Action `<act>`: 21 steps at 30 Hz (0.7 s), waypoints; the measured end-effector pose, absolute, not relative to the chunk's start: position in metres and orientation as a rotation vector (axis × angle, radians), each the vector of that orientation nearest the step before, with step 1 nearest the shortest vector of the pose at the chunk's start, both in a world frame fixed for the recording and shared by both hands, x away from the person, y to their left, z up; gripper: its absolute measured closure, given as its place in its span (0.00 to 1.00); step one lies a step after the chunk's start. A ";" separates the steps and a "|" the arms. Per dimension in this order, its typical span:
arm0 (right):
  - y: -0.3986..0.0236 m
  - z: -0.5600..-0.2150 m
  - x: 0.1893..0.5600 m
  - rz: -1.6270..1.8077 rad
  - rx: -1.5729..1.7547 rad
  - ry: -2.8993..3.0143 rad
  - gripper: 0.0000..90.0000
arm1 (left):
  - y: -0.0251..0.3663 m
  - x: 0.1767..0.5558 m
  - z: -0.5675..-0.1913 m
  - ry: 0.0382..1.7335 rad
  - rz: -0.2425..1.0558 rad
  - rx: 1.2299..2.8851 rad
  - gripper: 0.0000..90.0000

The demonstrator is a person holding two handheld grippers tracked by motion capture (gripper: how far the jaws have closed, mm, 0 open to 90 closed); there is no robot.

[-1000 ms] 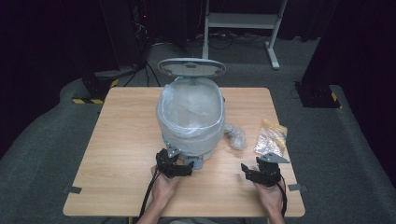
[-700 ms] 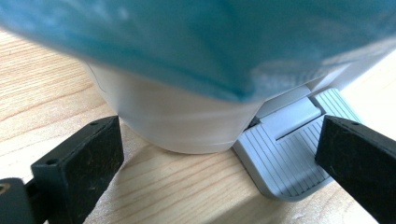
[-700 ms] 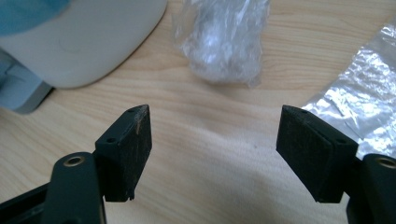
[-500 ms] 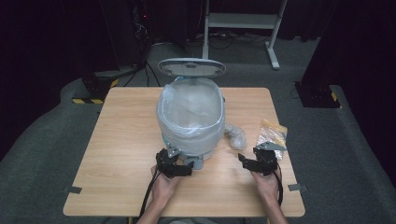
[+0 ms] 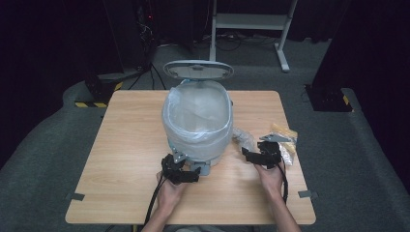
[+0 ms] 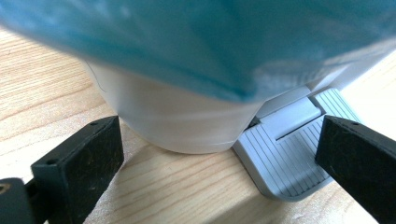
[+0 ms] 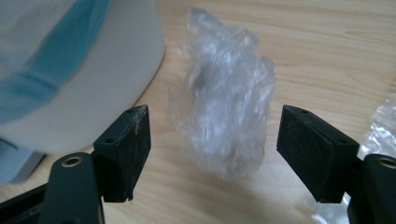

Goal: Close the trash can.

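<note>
A white pedal bin [image 5: 198, 123] lined with a clear bluish bag stands mid-table, its lid [image 5: 198, 70] raised. My left gripper [image 5: 186, 164] is open at the bin's front base, its jaws either side of the bin wall [image 6: 173, 121] and the grey foot pedal [image 6: 289, 158]. A crumpled clear plastic wad [image 7: 224, 102] lies right of the bin [image 7: 70, 70], also visible from above [image 5: 243, 137]. My right gripper [image 5: 251, 153] is open, its jaws [image 7: 215, 149] flanking the wad without touching it.
A clear packet with yellow contents [image 5: 285, 140] lies near the right table edge, behind my right hand. The wooden table [image 5: 121, 145] has free room on its left half. Dark floor, a white desk frame [image 5: 251, 21] and equipment stand beyond.
My right gripper has moved left and forward from beside the yellow packet to the clear plastic wad. The left gripper has stayed at the bin's pedal.
</note>
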State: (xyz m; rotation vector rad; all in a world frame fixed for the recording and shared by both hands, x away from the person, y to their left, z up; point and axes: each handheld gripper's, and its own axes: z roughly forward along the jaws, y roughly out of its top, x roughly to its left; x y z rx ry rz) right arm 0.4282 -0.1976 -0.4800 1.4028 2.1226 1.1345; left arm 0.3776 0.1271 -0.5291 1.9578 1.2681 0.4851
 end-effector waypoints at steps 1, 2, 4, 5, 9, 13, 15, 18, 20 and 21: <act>-0.197 -0.479 0.430 1.143 1.404 2.110 0.29 | 0.127 0.378 -0.529 1.268 0.485 1.958 0.01; -0.196 -0.479 0.434 1.140 1.410 2.101 0.29 | 0.127 0.378 -0.529 1.268 0.485 1.958 0.01; -0.196 -0.479 0.438 1.138 1.419 2.098 0.29 | 0.127 0.378 -0.529 1.266 0.491 1.959 0.01; -0.196 -0.479 0.440 1.137 1.423 2.097 0.29 | 0.127 0.378 -0.529 1.269 0.484 1.958 0.01; -0.195 -0.479 0.444 1.124 1.426 2.100 0.28 | 0.128 0.378 -0.529 1.268 0.483 1.958 0.01; -0.195 -0.481 0.447 1.125 1.433 2.098 0.29 | 0.128 0.378 -0.529 1.268 0.482 1.958 0.01; -0.195 -0.484 0.450 1.116 1.442 2.107 0.29 | 0.128 0.378 -0.529 1.268 0.483 1.958 0.01; -0.194 -0.486 0.451 1.114 1.447 2.111 0.29 | 0.128 0.378 -0.529 1.268 0.484 1.959 0.01; -0.193 -0.487 0.452 1.119 1.455 2.110 0.29 | 0.127 0.378 -0.529 1.269 0.484 1.958 0.01; -0.192 -0.487 0.453 1.117 1.450 2.109 0.29 | 0.127 0.378 -0.529 1.269 0.484 1.959 0.01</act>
